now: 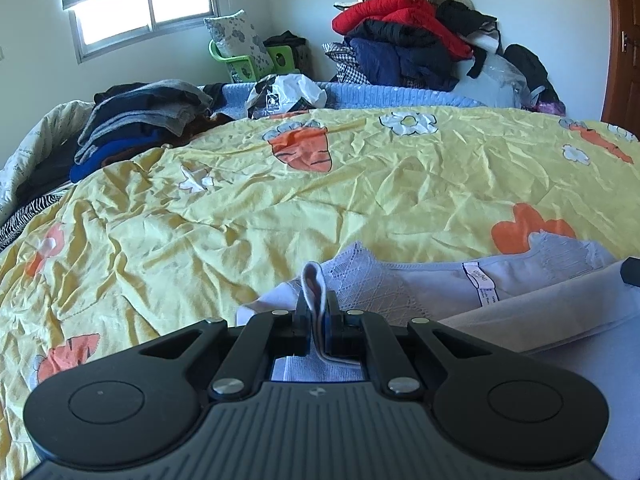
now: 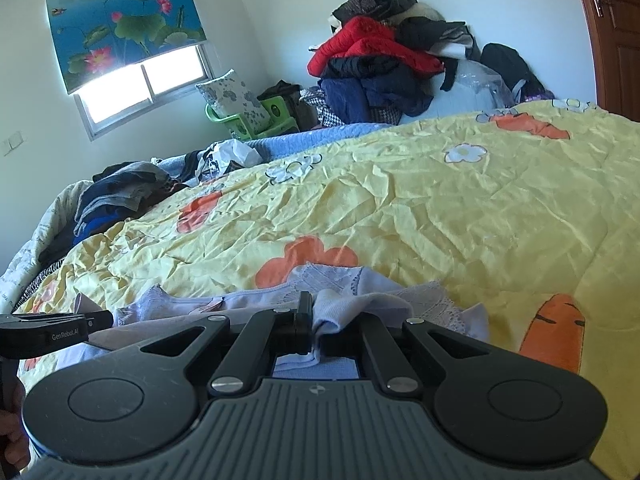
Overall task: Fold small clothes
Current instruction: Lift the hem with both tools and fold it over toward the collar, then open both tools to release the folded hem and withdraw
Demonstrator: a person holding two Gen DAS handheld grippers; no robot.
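Note:
A small pale lilac garment [image 1: 432,288] with lace trim and a white label lies on the yellow carrot-print quilt [image 1: 280,208] near the front. My left gripper [image 1: 317,304] is shut on a fold of its left edge, which sticks up between the fingers. In the right wrist view the same garment [image 2: 384,292] spreads ahead, and my right gripper [image 2: 316,316] is shut on its cloth, which bunches over the right finger. The left gripper [image 2: 60,332] shows at the left edge of that view, with a hand below it.
A stack of dark folded clothes [image 1: 136,128] sits at the quilt's far left. Behind the bed rises a heap of red, navy and black clothes [image 1: 416,32], with a green basket [image 1: 256,60] and pillow under the window. A wooden door [image 1: 624,40] stands at the right.

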